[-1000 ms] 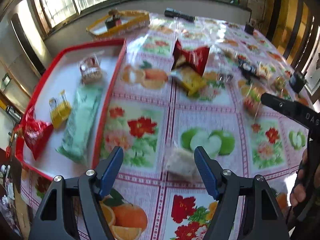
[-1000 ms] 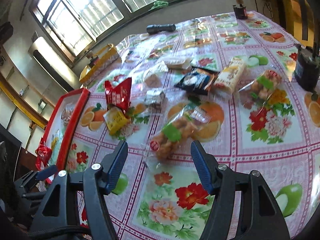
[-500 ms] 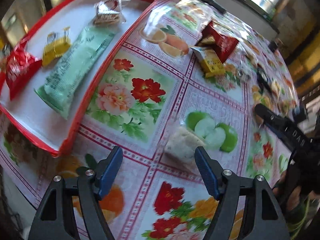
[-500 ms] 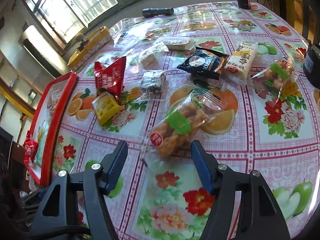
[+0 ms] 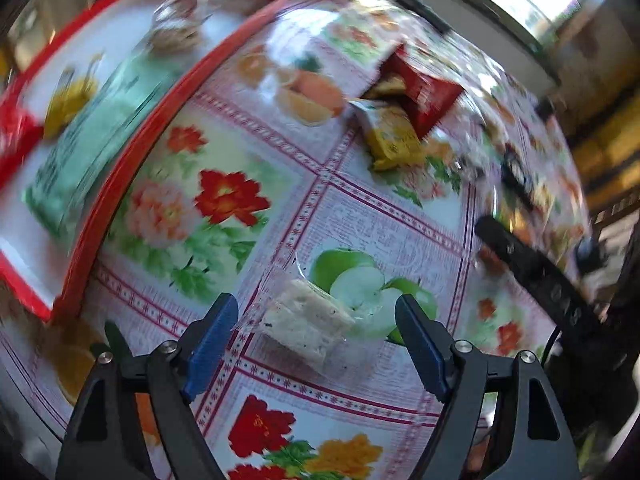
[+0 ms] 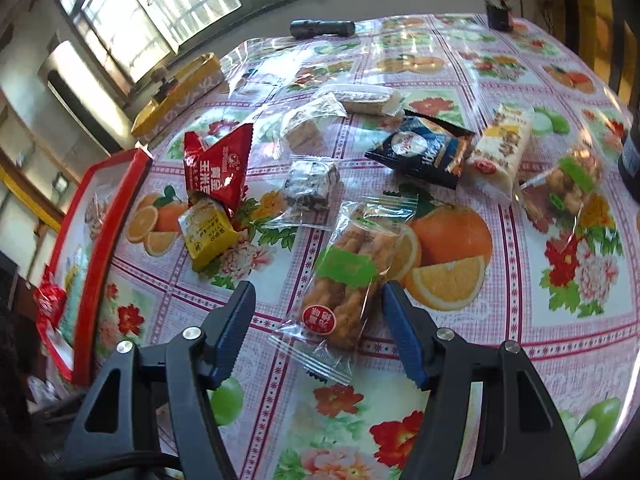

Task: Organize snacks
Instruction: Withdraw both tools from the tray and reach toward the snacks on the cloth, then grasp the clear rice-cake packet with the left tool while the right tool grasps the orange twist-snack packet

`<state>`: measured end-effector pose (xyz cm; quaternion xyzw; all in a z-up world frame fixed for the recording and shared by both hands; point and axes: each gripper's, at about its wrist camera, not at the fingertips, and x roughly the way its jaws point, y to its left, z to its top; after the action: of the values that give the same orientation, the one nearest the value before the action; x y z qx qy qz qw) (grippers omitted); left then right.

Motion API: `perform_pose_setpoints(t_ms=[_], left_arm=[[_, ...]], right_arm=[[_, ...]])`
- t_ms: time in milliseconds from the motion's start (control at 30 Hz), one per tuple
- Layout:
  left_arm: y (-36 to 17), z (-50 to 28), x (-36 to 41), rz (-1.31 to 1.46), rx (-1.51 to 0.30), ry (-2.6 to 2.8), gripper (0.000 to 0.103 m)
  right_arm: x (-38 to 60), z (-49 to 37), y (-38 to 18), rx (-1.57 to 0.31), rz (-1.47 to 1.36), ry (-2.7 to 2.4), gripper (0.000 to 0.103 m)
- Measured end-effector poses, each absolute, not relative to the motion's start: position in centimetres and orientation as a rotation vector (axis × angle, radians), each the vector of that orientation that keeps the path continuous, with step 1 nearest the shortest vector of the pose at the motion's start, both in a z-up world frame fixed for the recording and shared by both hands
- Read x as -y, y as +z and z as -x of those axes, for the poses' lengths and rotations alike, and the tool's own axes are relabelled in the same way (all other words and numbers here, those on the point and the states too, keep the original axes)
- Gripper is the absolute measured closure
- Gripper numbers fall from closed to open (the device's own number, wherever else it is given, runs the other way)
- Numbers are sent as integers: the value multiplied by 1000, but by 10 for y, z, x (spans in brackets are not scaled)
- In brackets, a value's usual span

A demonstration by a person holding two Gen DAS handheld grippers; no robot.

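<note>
My left gripper [image 5: 316, 336] is open, its jaws on either side of a clear-wrapped white speckled cake [image 5: 306, 320] lying on the flowered tablecloth. My right gripper [image 6: 318, 326] is open around the near end of a clear packet of fried dough twists with a green label [image 6: 348, 276]. A red-rimmed white tray [image 5: 132, 140] at the left holds a long green packet [image 5: 92, 136], a yellow snack [image 5: 70, 102], a red bag [image 5: 12, 136] and a wrapped cake [image 5: 176, 28]. The tray also shows in the right wrist view [image 6: 108, 208].
Loose snacks lie on the table: a red bag [image 6: 220, 164], a yellow packet [image 6: 206, 234], a dark cake [image 6: 310, 186], a black packet [image 6: 424, 152], a white-yellow bar [image 6: 502, 148], another twist packet [image 6: 568, 184]. A yellow box [image 6: 180, 94] and black flashlight [image 6: 322, 28] are at the back.
Both grippers have moved down and forward. The white cake now lies between my left jaws, and the twist packet's near end lies between my right jaws. Both stay open.
</note>
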<state>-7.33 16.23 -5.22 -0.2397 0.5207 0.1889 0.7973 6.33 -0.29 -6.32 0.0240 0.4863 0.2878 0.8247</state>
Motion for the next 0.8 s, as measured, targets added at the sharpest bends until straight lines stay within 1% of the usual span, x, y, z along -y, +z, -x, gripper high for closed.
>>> perform_pose_setpoints(t_ms=[33, 133, 200, 233, 267, 333, 367, 400, 600, 800], left_arm=[[-53, 71, -155, 446, -1122, 400, 25], [-54, 76, -148, 360, -1102, 369, 28], [-53, 78, -153, 358, -1083, 332, 29], [-52, 80, -156, 366, -1072, 318, 37], [-50, 82, -161, 376, -1061, 306, 43], [-49, 85, -171, 428, -1045, 251, 45], [-49, 86, -177, 449, -1037, 234, 49], [-49, 86, -180, 453, -1037, 233, 57], [-47, 89, -178, 418, -1038, 233, 57], [-46, 86, -174, 405, -1035, 236, 57]], right_arm=[[1, -63, -63, -1026, -31, 611, 36], [-5, -61, -64, -1003, 48, 607, 38], [-7, -60, -64, -988, 88, 599, 45], [-6, -60, -65, -983, 97, 595, 48], [-5, -61, -65, -981, 99, 594, 53], [-1, -64, -65, -983, 82, 606, 59], [2, -65, -65, -984, 70, 611, 61], [4, -65, -65, -985, 64, 614, 63], [9, -65, -65, -984, 47, 625, 66], [18, -61, -59, -965, -10, 643, 66]])
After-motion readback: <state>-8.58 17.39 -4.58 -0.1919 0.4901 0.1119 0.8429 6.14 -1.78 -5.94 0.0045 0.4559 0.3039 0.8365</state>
